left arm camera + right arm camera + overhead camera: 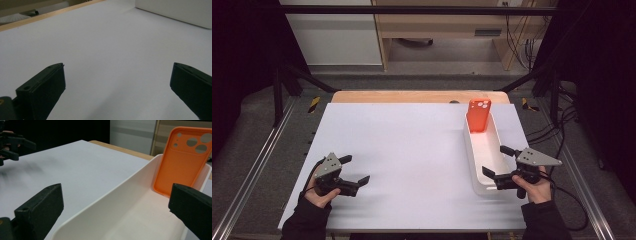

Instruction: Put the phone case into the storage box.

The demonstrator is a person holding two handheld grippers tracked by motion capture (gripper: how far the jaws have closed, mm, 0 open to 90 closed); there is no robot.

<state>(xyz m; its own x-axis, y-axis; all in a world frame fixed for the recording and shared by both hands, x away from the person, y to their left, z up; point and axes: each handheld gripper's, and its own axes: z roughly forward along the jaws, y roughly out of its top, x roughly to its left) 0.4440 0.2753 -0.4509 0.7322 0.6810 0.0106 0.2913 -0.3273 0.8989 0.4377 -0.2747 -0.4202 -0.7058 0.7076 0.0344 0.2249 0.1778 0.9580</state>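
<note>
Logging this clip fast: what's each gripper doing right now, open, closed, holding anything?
Left gripper: open, holding nothing, over the white table.
Right gripper: open, holding nothing, jaws astride the near end of the white tray; the orange phone case leans untouched at its far end.

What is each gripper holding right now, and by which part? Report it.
Nothing is held. The left gripper is open over the bare table; the right gripper is open at the near end of the white tray, apart from the orange phone case.
</note>
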